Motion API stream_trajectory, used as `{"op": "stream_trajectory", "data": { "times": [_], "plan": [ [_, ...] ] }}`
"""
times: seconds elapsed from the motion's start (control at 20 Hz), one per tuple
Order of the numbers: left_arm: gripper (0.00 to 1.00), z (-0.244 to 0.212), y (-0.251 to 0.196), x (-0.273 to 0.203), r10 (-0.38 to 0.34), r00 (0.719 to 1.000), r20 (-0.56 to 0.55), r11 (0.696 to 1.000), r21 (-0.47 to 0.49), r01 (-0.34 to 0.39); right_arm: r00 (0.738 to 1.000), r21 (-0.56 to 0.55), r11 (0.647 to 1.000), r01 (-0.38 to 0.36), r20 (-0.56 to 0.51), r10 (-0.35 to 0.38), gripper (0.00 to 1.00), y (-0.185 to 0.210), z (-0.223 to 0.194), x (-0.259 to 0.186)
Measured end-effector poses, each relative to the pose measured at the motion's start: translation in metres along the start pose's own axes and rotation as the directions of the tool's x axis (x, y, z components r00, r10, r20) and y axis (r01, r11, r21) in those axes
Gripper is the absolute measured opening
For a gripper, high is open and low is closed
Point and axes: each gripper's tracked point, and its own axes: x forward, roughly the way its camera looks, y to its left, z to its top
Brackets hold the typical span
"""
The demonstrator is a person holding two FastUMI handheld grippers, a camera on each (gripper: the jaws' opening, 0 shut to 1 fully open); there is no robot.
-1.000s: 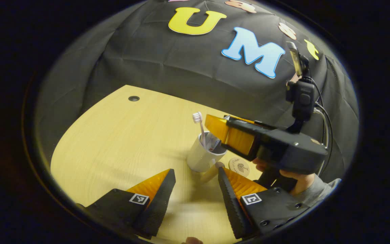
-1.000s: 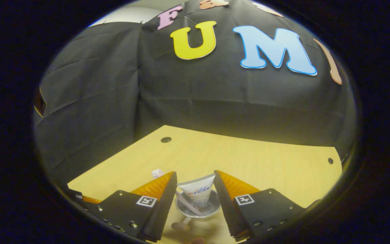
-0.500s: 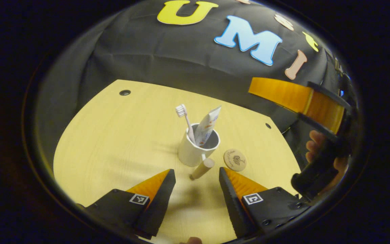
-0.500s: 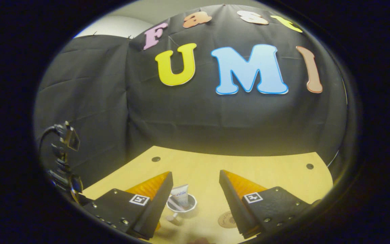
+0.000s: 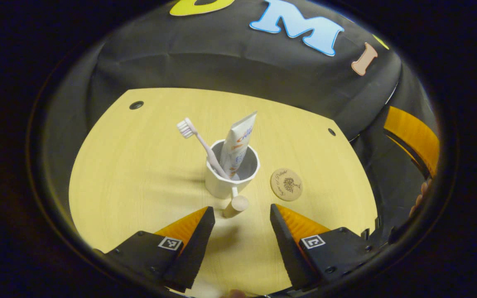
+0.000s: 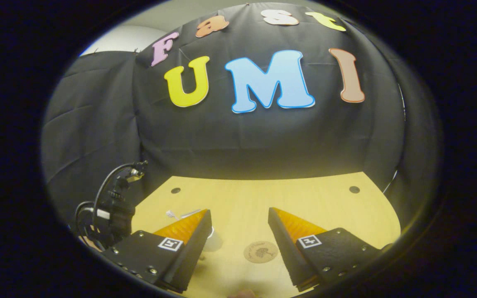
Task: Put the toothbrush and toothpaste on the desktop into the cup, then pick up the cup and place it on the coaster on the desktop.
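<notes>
On the worktop (image 5: 139,174) the cup (image 5: 231,176), holding toothbrush (image 5: 201,145) and toothpaste (image 5: 237,142), stands just beside the coaster (image 5: 286,184), while left gripper (image 5: 238,227) and right gripper (image 6: 238,229) both hover spread and empty.

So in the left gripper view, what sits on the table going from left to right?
Toothbrush head → white cup holding the brush and the toothpaste tube → round wooden coaster, lying flat beside the cup and apart from it.
</notes>
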Motion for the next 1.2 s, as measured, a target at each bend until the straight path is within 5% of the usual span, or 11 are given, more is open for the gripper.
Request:
{"op": "stream_trajectory", "data": {
  "times": [0.45,0.6,0.7,0.95,1.05,1.2],
  "plan": [
    [0.88,-0.005,0.009,0.048,0.048,0.971,-0.235,0.999,0.022,-0.044,0.991,0.124,0.991,0.043,-0.131,-0.026,0.86,-0.041,-0.046,-0.014],
    [0.84,-0.003,0.011,0.061,0.061,0.959,-0.276,0.998,0.021,-0.058,0.989,0.135,0.989,0.066,-0.143,-0.047,0.86,-0.054,-0.048,-0.017],
    [0.91,0.003,0.015,0.066,0.076,0.954,-0.29,0.997,0.027,-0.071,0.986,0.134,0.988,0.077,-0.16,-0.055,0.86,-0.061,-0.052,-0.016],
    [0.91,0.013,0.02,0.067,0.112,0.934,-0.338,0.994,0.046,-0.102,0.982,0.146,0.985,0.09,-0.175,-0.064,0.86,-0.072,-0.055,-0.015],
    [0.69,0.019,0.024,0.062,0.128,0.929,-0.346,0.992,0.038,-0.123,0.98,0.156,0.983,0.1,-0.185,-0.071,0.86,-0.077,-0.058,-0.012],
    [0.57,0.012,0.018,0.067,0.128,0.929,-0.348,0.992,0.04,-0.122,0.978,0.176,0.978,0.108,-0.196,-0.072,0.86,-0.081,-0.061,-0.009]
  ]
}}
